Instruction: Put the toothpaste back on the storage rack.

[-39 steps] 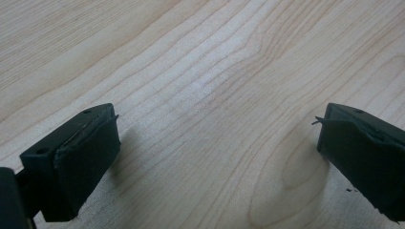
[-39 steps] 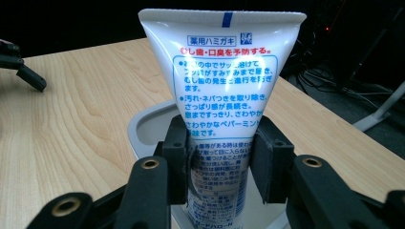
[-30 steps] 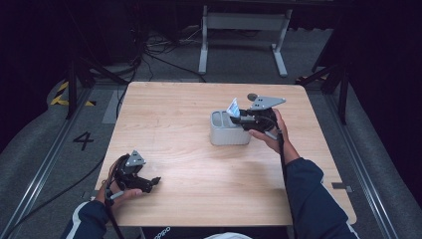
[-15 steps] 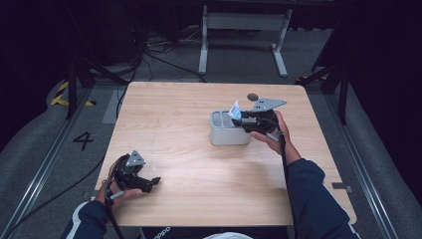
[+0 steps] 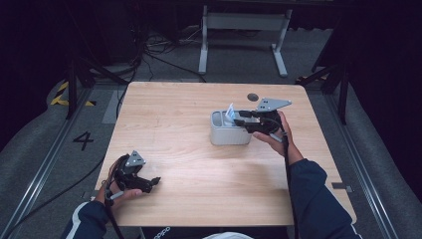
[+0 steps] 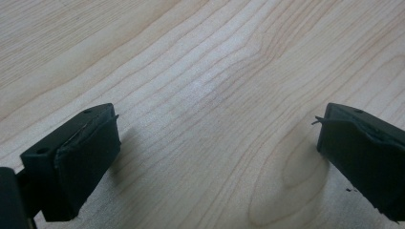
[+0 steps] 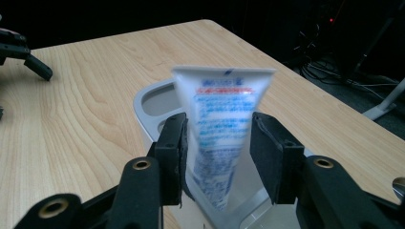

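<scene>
A white tube with blue and red print [image 7: 222, 129] stands crimped end up in a grey container [image 7: 153, 98], its lower end inside. My right gripper [image 7: 218, 143] is open around the tube: the left pad brushes it and a thin gap shows at the right pad. The high view has the tube [image 5: 230, 112] poking out of the container [image 5: 226, 134] right of the table's centre, with the right gripper [image 5: 243, 119] at its right rim. Near the front left corner my left gripper [image 5: 152, 183] rests low over bare wood, open and empty [image 6: 215, 152].
The wooden table [image 5: 189, 109] has a small dark round spot [image 5: 252, 96] behind the container. Dark floor with cables and a metal stand [image 5: 244, 30] lies beyond the far edge. A rail runs along each side of the table.
The tube has sunk a little lower into the container and the right gripper has eased slightly back to the right. The left gripper has stayed put.
</scene>
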Demonstrator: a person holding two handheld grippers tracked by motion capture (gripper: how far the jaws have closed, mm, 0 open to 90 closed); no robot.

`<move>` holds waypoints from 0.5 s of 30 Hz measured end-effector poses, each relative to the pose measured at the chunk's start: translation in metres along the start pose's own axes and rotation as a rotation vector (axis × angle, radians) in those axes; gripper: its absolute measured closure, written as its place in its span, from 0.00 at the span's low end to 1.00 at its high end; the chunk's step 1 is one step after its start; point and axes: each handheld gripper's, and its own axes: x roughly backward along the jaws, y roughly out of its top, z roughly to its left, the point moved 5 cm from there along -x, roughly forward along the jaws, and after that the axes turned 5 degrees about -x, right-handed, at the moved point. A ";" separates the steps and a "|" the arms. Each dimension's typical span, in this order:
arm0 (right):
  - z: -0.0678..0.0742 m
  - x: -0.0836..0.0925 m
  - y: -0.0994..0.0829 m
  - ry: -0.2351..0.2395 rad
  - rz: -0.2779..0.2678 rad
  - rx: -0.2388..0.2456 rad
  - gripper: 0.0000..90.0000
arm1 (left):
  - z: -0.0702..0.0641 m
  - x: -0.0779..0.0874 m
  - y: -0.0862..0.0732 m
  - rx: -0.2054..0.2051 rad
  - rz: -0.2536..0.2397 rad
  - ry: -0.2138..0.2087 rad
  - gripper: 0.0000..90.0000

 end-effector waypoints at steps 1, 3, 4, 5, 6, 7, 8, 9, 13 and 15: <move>0.000 0.001 0.000 -0.003 0.000 -0.001 0.63 | 0.000 0.000 0.000 -0.001 -0.002 0.003 0.01; 0.001 0.002 0.000 -0.001 0.001 0.000 0.62 | 0.000 0.000 0.000 -0.001 -0.004 0.005 0.02; 0.001 0.002 0.000 -0.004 0.001 0.003 0.61 | 0.000 0.000 0.000 0.001 -0.003 0.004 0.02; 0.002 0.003 0.001 -0.008 0.003 0.005 0.60 | 0.000 0.000 0.000 0.001 -0.004 0.005 0.02; 0.002 0.004 0.001 -0.009 0.000 0.008 0.60 | 0.000 0.000 0.000 0.000 -0.003 0.005 0.02; 0.002 0.004 0.002 -0.010 0.002 0.007 0.60 | 0.000 0.000 0.000 0.000 -0.002 0.005 0.02; 0.003 0.004 0.002 -0.010 0.006 0.012 0.59 | 0.000 0.000 0.000 0.000 -0.002 0.005 0.02; 0.003 0.004 0.002 -0.010 0.004 0.013 0.59 | 0.000 0.000 0.000 0.000 -0.003 0.005 0.02; 0.006 0.006 0.002 -0.014 0.015 0.026 0.57 | 0.000 0.000 0.000 -0.001 -0.002 0.005 0.02; 0.007 0.009 0.003 -0.007 0.011 0.029 0.57 | 0.000 0.000 0.000 -0.001 -0.002 0.005 0.02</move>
